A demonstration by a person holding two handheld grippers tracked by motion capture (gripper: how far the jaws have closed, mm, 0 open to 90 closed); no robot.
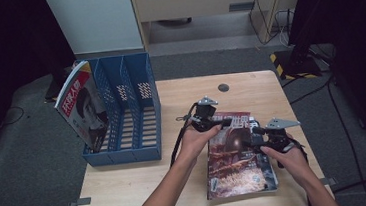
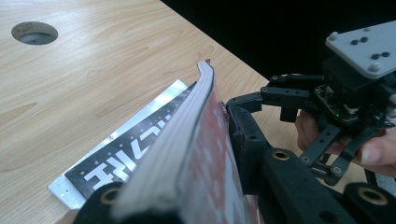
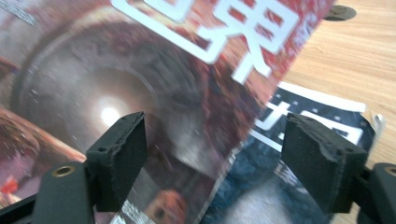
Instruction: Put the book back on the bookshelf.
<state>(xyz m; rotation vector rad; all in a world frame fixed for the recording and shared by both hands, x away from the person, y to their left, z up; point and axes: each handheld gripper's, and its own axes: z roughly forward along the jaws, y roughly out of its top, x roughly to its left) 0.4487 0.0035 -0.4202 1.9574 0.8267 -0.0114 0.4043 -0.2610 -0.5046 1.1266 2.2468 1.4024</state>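
Gripping the upper magazine (image 1: 235, 151) near its far edge, left gripper (image 1: 212, 122), jaws clamped on the thick stack of pages, as seen edge-on in the left gripper view (image 2: 187, 140). Upper magazine red-brown, with a round glowing motif on the cover (image 3: 140, 93), its far end lifted off the sheet beneath and tilted. Lower magazine (image 2: 126, 158) flat on the table (image 1: 128, 183), black cover with white lettering and a pale border, lying under the upper one and showing beyond its edge (image 3: 299, 126). Right gripper (image 1: 269, 134) at the right side of the upper magazine, jaws apart, one pad over the red cover and the other over the lower black cover, neither pad pressing on anything; also visible beyond the lifted pages in the left gripper view (image 2: 280, 100), held in a hand (image 2: 369, 149). Blue file rack (image 1: 126, 113) at the left end of the table, three compartments, well apart from both grippers. Third magazine (image 1: 82, 109), red-topped, standing tilted in the leftmost compartment. Round cable hole (image 1: 223, 87) in the tabletop beyond the left gripper.
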